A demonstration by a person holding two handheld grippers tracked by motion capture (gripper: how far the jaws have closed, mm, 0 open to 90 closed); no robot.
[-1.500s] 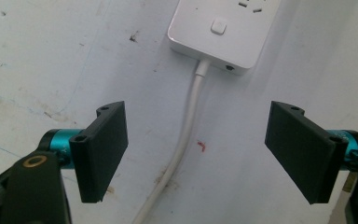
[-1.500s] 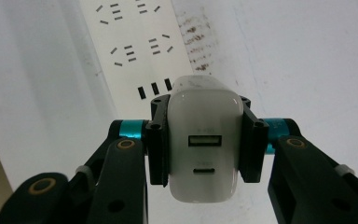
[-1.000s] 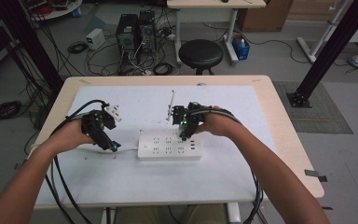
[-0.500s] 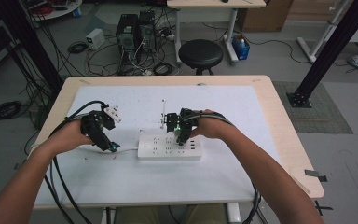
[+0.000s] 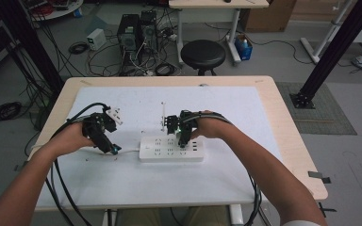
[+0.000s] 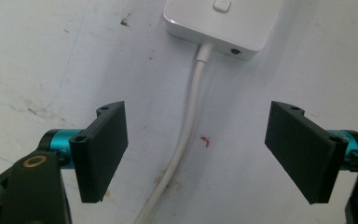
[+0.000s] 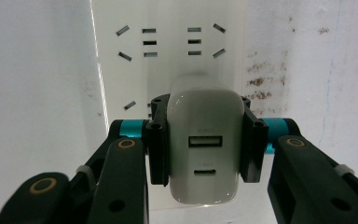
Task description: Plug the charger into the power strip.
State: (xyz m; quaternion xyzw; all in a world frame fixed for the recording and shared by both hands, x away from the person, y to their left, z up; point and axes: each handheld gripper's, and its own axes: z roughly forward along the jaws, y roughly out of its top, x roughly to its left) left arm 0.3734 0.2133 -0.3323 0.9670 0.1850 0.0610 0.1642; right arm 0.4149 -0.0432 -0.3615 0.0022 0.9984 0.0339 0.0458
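Left gripper (image 5: 112, 149): jaws apart, nothing between the pads, hovering over the white cable (image 6: 186, 135) just left of the power strip (image 5: 171, 149). Power strip lies flat at table (image 5: 283, 136) centre. Right gripper (image 7: 204, 140): jaws clamped on the white USB charger (image 7: 204, 144), held directly over the strip's sockets.

wooden table (image 5: 292, 136) under a white sheet (image 5: 245, 113), white power strip (image 5: 160, 151) and its cord (image 6: 186, 135) on top

My grippers are black, with flat rectangular pads (image 6: 103, 149), teal collars (image 7: 131, 127), brass-ringed screws (image 7: 43, 185) and thick black cables (image 5: 61, 188) trailing off.
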